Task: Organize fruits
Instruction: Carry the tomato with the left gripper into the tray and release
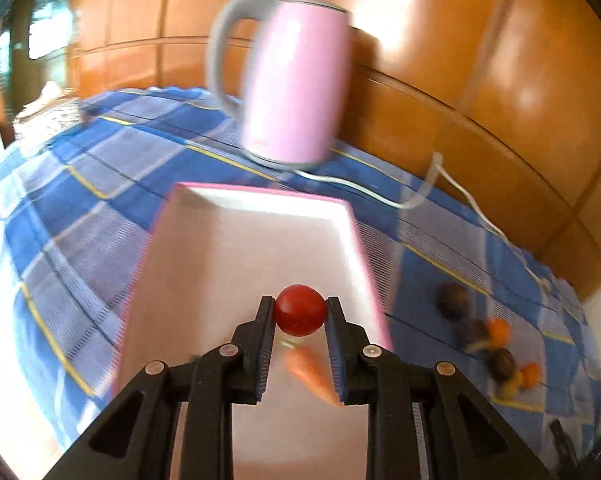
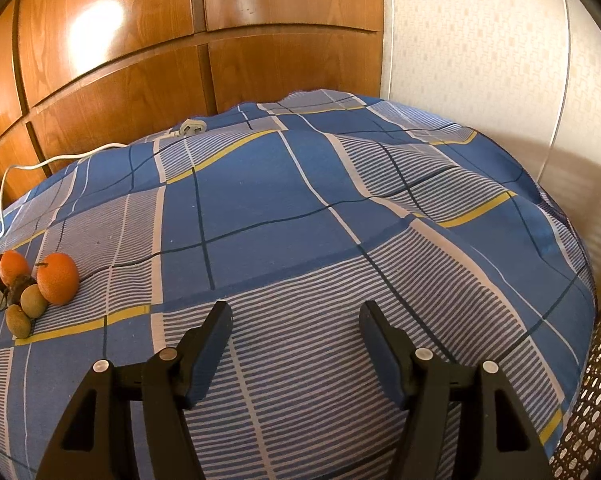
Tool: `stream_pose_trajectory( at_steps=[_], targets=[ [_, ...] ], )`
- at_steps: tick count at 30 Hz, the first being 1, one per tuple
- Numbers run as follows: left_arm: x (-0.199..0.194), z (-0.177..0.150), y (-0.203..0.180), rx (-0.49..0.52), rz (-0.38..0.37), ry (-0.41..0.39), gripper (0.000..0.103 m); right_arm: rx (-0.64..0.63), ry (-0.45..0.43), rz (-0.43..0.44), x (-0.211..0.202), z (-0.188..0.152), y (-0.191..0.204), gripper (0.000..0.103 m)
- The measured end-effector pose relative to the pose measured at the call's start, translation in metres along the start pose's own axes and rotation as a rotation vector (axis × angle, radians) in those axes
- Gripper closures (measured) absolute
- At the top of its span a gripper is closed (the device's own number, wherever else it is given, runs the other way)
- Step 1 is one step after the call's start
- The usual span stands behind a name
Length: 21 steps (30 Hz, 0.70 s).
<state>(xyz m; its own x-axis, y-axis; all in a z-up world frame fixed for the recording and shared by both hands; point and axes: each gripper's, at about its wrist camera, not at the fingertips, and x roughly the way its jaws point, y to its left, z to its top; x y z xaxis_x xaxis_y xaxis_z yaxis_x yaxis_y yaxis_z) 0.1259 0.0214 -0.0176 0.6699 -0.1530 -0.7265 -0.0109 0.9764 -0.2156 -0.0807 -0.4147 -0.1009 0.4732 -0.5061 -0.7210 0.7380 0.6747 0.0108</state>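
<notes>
Left gripper [image 1: 300,312] (angled down) clamps tomato [image 1: 300,310] — over tray [image 1: 204,240].

Glossy wooden panels [image 2: 112,80], woven checked cloth [image 2: 300,208], smooth glossy tomato [image 1: 300,310], matt plastic tray [image 1: 240,256]

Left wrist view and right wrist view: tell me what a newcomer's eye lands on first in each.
In the left wrist view, a red tomato is pinched in the left gripper over a pink-rimmed tray, with a pink kettle behind on the blue checked cloth. In the right wrist view, the right gripper hangs with jaws apart and nothing between them, and a cluster of oranges and brown fruits lies at far left.
</notes>
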Motion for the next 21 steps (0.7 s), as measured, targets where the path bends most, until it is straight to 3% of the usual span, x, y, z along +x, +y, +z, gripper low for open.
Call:
stream_pose_trajectory(
  at_steps=[4, 15, 21],
  targets=[
    [0.003, 0.005, 0.017, -0.021, 0.056, -0.021, 0.078, -0.004, -0.001, -0.004, 0.000, 0.000, 0.000, 0.036],
    [0.002, 0.002, 0.040, -0.059, 0.087, -0.028, 0.077, -0.015, 0.000, -0.015, -0.001, -0.001, 0.001, 0.036],
    [-0.002, 0.000, 0.043, -0.067, 0.088, -0.036, 0.063, -0.017, 0.000, -0.016, -0.001, -0.001, 0.001, 0.036]
  ],
)
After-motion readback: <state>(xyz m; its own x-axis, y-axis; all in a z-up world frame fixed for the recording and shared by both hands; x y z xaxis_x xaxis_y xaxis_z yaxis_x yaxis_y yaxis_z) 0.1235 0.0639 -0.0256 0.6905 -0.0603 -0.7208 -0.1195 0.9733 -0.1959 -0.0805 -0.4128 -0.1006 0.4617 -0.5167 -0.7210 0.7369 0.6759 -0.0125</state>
